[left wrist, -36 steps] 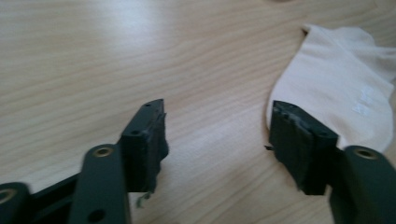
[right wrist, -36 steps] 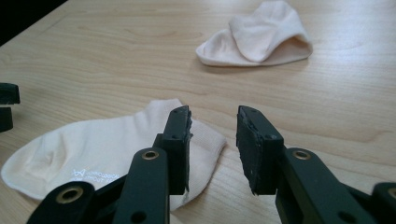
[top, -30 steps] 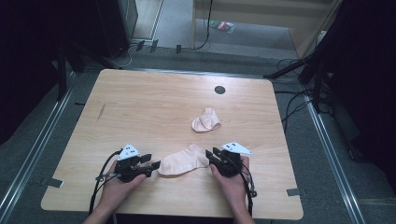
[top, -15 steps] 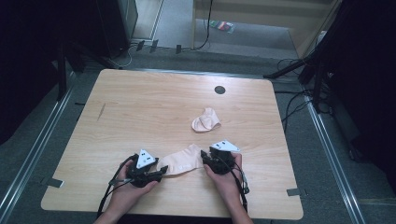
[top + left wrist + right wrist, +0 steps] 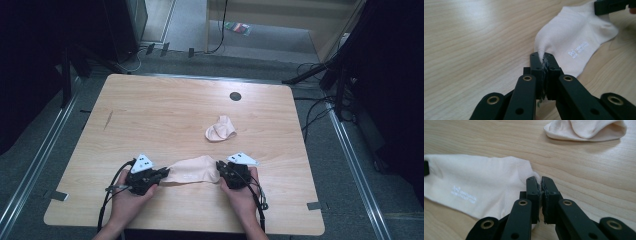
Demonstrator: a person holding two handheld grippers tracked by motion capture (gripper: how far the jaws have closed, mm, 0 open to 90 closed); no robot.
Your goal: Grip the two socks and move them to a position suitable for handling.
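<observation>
Tongs at both ends have just been closing and now pinch the near sock (image 5: 192,170): our left tongs (image 5: 159,175) bite a fold of cloth at one end, our right tongs (image 5: 220,168) nip the edge of the other, and the sock lies stretched flat on the counter (image 5: 165,115) between them. We judge the grasp step done. Next we should lift both ends together, keeping the cloth taut, and carry it towards the second sock (image 5: 220,129) lying crumpled farther up the counter.
</observation>
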